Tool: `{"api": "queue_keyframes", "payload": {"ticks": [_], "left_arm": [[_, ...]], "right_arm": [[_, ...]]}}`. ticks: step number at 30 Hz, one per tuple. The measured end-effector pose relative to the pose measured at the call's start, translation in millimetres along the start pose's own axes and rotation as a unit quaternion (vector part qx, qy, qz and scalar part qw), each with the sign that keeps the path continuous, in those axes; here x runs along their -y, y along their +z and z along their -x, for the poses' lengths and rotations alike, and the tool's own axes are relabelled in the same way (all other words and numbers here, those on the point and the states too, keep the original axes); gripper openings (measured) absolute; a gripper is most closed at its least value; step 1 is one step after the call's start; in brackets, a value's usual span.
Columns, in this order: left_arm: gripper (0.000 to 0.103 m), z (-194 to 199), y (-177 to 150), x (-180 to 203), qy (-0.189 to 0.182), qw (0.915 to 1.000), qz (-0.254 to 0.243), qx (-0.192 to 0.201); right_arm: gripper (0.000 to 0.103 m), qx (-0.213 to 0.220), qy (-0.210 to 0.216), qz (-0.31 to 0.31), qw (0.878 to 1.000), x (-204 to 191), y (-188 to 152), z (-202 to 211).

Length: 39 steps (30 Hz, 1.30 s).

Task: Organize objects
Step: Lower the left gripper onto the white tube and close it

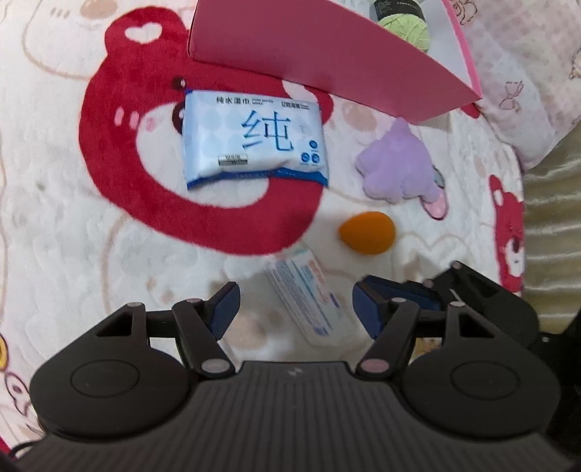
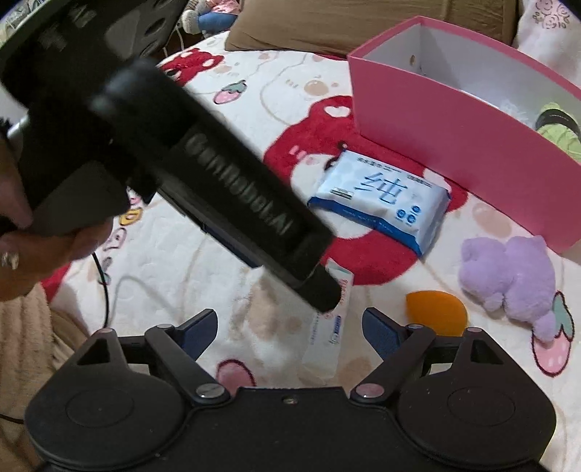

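Left wrist view: the left gripper (image 1: 296,303) hangs over a white plush blanket (image 1: 90,254) printed with red bears. Its two blue-padded jaws stand apart with nothing pressed between them. Between and just beyond the jaws lies a small white tube (image 1: 308,297) with blue print, flat on the blanket and slightly blurred. Just past it to the right sits an orange egg-shaped sponge (image 1: 366,232). Farther right lies a lilac plush toy (image 1: 399,163). Farther away, near the middle, a blue and white pack of wet wipes (image 1: 254,139) lies flat on a red bear print. Beyond it stands a pink box (image 1: 308,47), open at the top, with a ball of pale green yarn (image 1: 405,27) inside. Part of the right gripper (image 1: 454,290) shows at the right edge.

Right wrist view: the right gripper (image 2: 290,325) also has its jaws wide apart and holds nothing. The same tube (image 2: 328,326) lies on the blanket (image 2: 254,90) between them, partly hidden by the black body of the left gripper (image 2: 323,287), which crosses the picture from the upper left. A hand (image 2: 43,247) holds its handle at the left edge. The sponge (image 2: 435,314) sits just right of the jaws, the plush toy (image 2: 508,276) farther right. The wipes pack (image 2: 385,199) lies near the middle, close to the pink box (image 2: 454,145) at the far right, with the yarn (image 2: 559,134) inside.
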<state>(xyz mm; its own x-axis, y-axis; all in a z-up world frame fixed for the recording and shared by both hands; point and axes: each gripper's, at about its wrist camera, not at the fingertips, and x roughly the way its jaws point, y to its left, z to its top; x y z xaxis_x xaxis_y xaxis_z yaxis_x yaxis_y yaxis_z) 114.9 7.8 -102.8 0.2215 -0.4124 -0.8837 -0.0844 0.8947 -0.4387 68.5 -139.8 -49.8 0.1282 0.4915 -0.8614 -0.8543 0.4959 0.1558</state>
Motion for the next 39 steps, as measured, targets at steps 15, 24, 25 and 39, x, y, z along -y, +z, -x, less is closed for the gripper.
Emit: {"api": "queue_keyframes", "payload": {"ticks": [15,24,25,39], "left_arm": [[0.062,-29,-15,-5,-0.010,0.9997,0.010,0.021],[0.042,-40,-19,0,-0.028,0.9982,0.007,0.052],[0.042,-39,-19,2,-0.024,0.9982,0.000,0.055],[0.033,-28,-18,-5,-0.022,0.9980,0.016,0.057]], "right_arm": [[0.057,-0.021,-0.018,-0.038,0.999,21,-21,-22],[0.027,-0.025,-0.010,-0.052,0.998,26,-26,-32],[0.027,-0.022,-0.009,-0.052,0.998,26,-25,-31],[0.026,-0.004,-0.018,-0.026,0.999,12,-13,-34]]}}
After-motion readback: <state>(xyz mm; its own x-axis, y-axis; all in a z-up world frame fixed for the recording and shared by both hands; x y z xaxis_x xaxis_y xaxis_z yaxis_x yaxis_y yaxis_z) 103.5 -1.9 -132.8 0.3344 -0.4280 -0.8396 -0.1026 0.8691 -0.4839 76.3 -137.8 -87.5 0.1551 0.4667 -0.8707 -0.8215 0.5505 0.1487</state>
